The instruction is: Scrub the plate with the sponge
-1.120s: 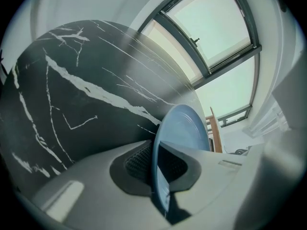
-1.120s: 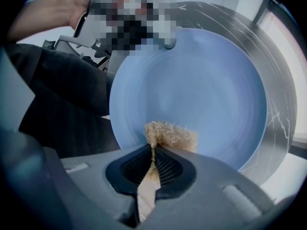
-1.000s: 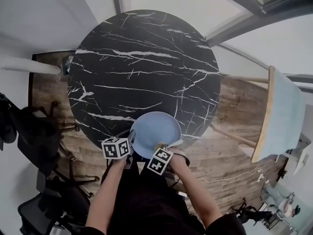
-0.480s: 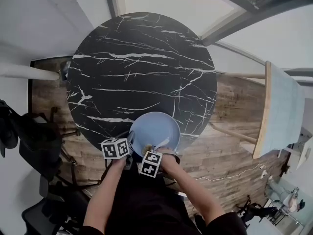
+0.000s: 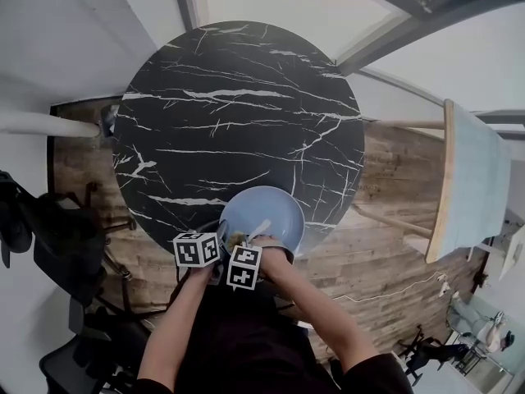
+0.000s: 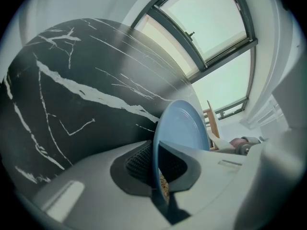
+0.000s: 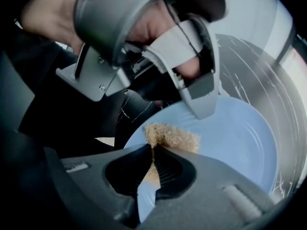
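Head view: the blue plate [image 5: 267,212] sits at the near edge of the black marble table [image 5: 238,113]. Left gripper view: the left gripper [image 6: 157,166] clamps the plate's rim, its jaws just closing tighter. Right gripper view: the right gripper [image 7: 152,169] pinches the tan sponge [image 7: 173,138], which is down on the plate's face.

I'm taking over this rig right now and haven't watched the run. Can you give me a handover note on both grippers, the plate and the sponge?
Left gripper: shut on the blue plate at its near rim; its jaws have just closed a little further on it.
Right gripper: shut on the tan sponge, which rests on the plate's face.
Plate: at the near edge of the black marble table.
Done: plate steadied, sponge gripped and on the plate.
Left: scrub across the face. No dirt shows, so coverage cannot be judged.
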`<control>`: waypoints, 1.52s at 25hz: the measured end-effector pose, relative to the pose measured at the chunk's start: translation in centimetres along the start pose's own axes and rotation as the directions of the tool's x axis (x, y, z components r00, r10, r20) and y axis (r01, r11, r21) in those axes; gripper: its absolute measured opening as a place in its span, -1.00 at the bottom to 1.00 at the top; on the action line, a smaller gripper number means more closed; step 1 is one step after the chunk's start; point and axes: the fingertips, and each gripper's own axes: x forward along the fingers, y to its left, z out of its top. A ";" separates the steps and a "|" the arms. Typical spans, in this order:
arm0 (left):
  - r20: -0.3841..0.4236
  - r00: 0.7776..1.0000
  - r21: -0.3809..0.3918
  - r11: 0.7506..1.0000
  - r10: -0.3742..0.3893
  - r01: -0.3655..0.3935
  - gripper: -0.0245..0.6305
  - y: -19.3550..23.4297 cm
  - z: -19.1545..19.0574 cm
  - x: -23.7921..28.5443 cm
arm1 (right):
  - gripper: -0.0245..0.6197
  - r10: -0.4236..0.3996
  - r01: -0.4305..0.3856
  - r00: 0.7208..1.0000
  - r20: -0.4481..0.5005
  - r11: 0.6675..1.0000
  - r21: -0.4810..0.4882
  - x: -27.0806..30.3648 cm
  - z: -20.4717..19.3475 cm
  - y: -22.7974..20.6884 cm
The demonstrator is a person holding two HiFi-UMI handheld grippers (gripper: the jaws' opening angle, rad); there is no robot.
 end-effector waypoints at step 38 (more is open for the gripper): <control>-0.073 0.997 0.134 0.991 0.005 0.005 -0.87 -0.6 1.3 0.5 | -0.86 -0.490 0.365 0.862 0.126 0.774 0.518 -7.7 -6.2 -16.8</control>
